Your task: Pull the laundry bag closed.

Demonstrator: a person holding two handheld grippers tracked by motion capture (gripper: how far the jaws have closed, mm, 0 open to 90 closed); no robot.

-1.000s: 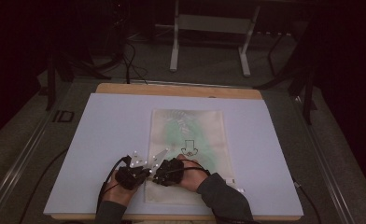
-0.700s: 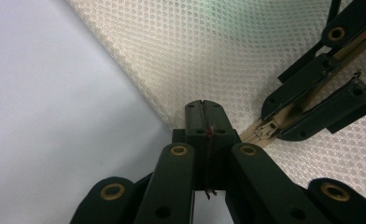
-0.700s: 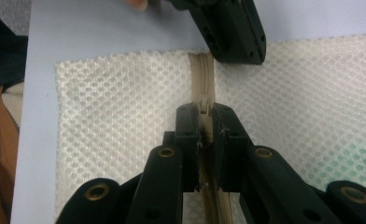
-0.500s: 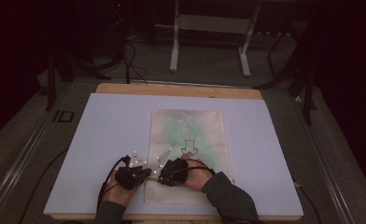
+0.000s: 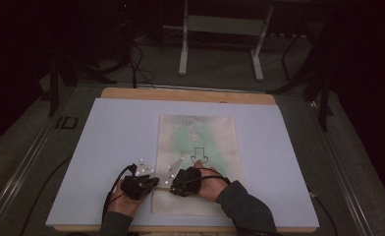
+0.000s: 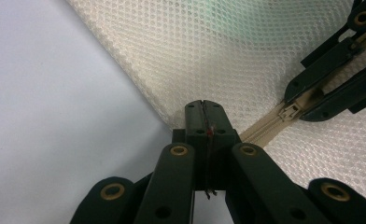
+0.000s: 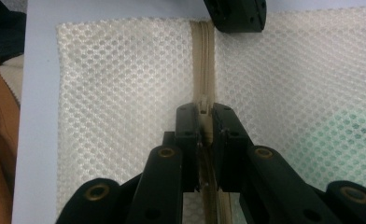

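Your right gripper has slid a little leftward along the near edge of the cream mesh zip bag, closing toward your left gripper. Its grey three-cornered plate has swung round with it, and your dark sleeve has drawn in closer.

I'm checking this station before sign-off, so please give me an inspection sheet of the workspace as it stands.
Surface: pale sheet over a wooden table, flat.
Job's things: mesh bag lies flat with green contents; its zipper runs along the near end, slider partway.
Clutter: nothing seen.
Grippers: left gripper shut on the mesh bag's edge at the zipper's end; right gripper shut on the slider.
Cables: black cable trails from the left gripper; more on the floor.
Surroundings: dark room, metal stand beyond the table.
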